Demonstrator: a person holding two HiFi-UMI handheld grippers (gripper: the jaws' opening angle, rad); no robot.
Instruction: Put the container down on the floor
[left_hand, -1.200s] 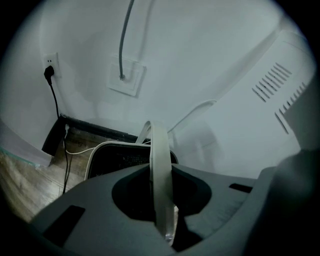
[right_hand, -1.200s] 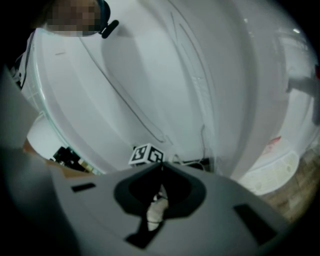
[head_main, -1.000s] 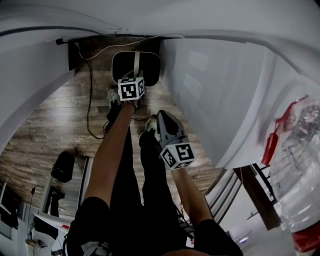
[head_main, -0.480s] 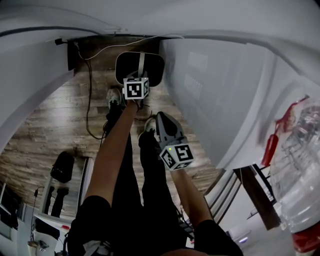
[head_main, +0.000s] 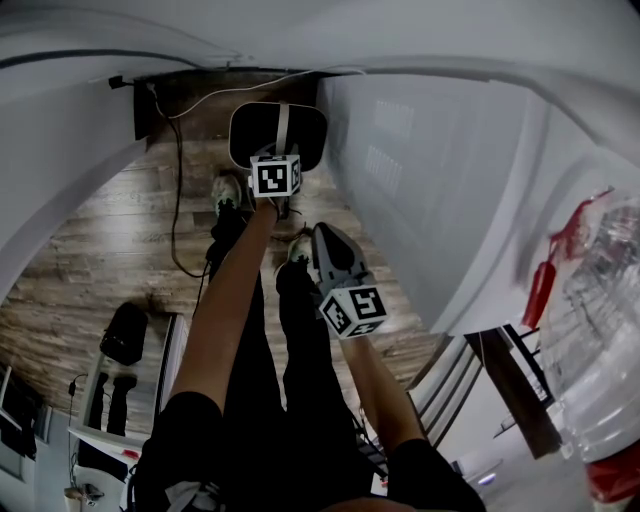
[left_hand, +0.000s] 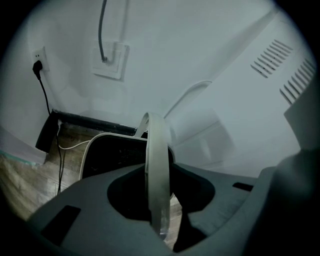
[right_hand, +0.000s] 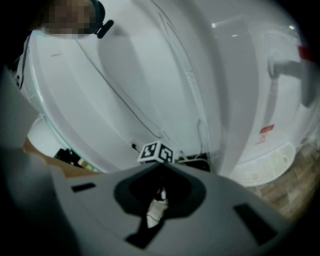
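The container (head_main: 300, 135) is a black tub with a white rim, and it sits on the wood floor against the wall. Its white handle (left_hand: 156, 165) arches up between the jaws of my left gripper (head_main: 278, 152), whose jaws have just been opening. In the left gripper view there is dark space on both sides of the handle, so my left gripper (left_hand: 161, 175) stands open around it. My right gripper (head_main: 325, 236) hangs lower in the head view, above the person's shoe (head_main: 298, 252), and looks shut and empty. In the right gripper view my right gripper (right_hand: 159, 186) points at the left marker cube (right_hand: 157, 152).
A large white appliance (head_main: 440, 190) rises close on the right of the container. A black cable (head_main: 180, 200) runs over the floor (head_main: 110, 240) from the wall. A wall socket (left_hand: 112, 60) and a plug (left_hand: 36, 67) are behind the container. The person's legs fill the middle.
My left gripper and the container shifted slightly to the right near the wall, then stayed put. The right gripper has not moved.
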